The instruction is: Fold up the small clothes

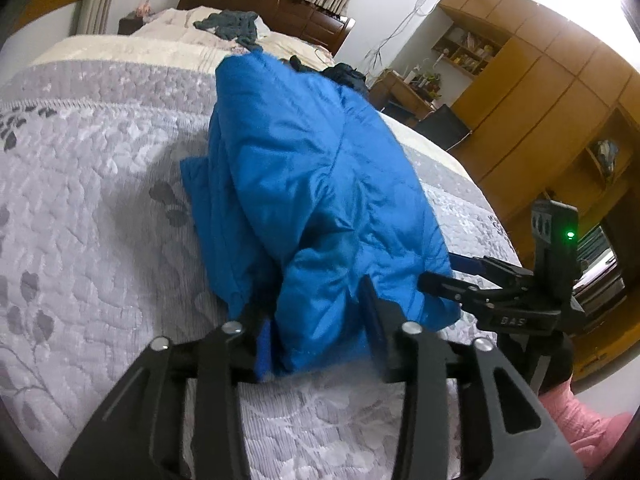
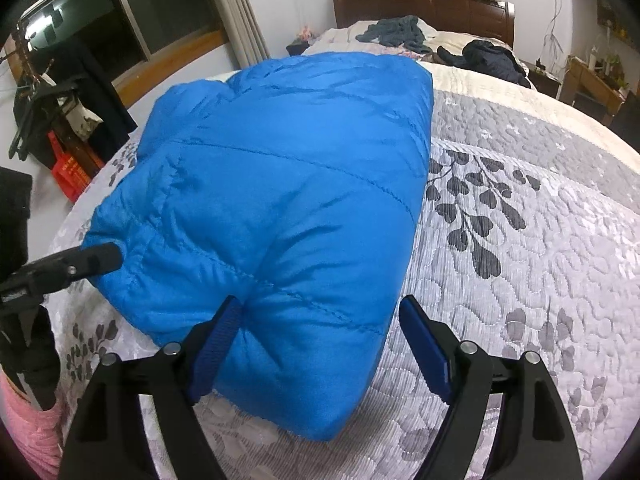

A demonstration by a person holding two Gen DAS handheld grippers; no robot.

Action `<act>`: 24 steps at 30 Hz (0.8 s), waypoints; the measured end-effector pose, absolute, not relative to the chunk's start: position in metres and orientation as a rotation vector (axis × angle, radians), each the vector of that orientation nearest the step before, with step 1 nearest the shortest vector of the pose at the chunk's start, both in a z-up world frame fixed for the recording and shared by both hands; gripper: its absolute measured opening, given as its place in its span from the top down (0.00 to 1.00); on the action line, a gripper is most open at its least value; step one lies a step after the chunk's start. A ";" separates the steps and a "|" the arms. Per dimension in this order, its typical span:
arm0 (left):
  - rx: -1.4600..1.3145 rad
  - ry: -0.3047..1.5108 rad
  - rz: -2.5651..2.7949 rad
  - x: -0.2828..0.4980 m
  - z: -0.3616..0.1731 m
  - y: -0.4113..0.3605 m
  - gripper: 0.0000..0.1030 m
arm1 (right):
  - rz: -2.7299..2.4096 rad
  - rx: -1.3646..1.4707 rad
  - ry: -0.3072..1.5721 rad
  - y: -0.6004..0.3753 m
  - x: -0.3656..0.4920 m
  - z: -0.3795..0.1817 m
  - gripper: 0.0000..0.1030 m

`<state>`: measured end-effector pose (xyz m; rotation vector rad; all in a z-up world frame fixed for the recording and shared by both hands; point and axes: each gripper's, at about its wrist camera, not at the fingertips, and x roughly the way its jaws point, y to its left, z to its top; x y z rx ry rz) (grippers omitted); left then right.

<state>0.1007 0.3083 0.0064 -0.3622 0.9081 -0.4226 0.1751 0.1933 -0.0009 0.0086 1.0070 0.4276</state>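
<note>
Nearly done: a blue puffer jacket (image 2: 280, 200) lies folded into a thick bundle on the quilted bed (image 2: 520, 260).

From the left, the left hand-held gripper (image 1: 316, 312) has its jaws apart around the bundle's near corner, not pinching it; the right hand-held gripper (image 2: 320, 340) also stands spread, one pad pressed into the near edge, the other clear. Judging by the compact shape, only smoothing or setting aside remains; dark clothes (image 2: 488, 58) near the headboard look unfolded.

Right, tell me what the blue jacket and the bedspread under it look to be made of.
Blue jacket: likely thin nylon or polyester shell with padded fill; slight sheen, puffy panels between stitched lines. Bedspread: quilted woven fabric, probably cotton or a blend; matte, ribbed texture with stitched pebble shapes and grey leaf motifs.
</note>
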 end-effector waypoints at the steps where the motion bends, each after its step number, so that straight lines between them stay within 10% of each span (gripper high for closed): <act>1: -0.357 0.898 -0.419 0.099 0.011 0.309 0.52 | 0.429 0.009 1.006 0.193 0.175 0.000 0.21; 10: -0.372 0.856 -0.385 0.115 0.050 0.316 0.17 | 0.515 0.114 1.060 0.182 0.177 0.014 0.21; 24: -0.409 1.022 -0.394 0.190 0.013 0.331 0.14 | 0.624 0.371 1.156 0.150 0.242 0.017 0.19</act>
